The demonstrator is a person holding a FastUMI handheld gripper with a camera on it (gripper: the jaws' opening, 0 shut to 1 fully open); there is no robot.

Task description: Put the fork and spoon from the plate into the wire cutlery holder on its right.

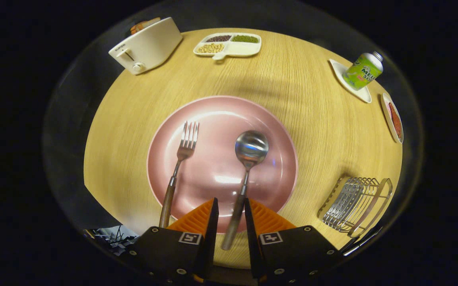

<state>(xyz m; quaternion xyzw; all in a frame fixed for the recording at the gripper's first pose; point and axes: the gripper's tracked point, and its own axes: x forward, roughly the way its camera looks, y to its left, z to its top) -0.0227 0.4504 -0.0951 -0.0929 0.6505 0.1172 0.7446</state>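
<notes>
— Fingers of the tool (231,208) sit closest, spread apart on either side of the spoon (245,171), whose wooden handle runs back between them. Neither finger seems to press on it yet, so I'd call the tool open around the handle, not gripping.

— Where does everything lie, biggest first?

— Round tabletop (312,131) carries it all. Pink plate (197,115) sits toward its near edge, just ahead of the fingers. Wire cutlery holder (354,202) lies at the near right edge, apart from the plate. Fork (179,167) rests on the plate's left side, spoon on its right, both handles overhanging the near rim.

— What could go wrong?

— Closing on that slim, rounded handle off-centre could roll it or tip the bowl up off the plate. Gripping so far back, the heavy bowl may droop and swing on the way right, then catch on the holder's wires. A nudge could also slide the plate.

— And the pose?

— Held low, tilted down at the plate, pointing across the tabletop from its near edge.
</notes>
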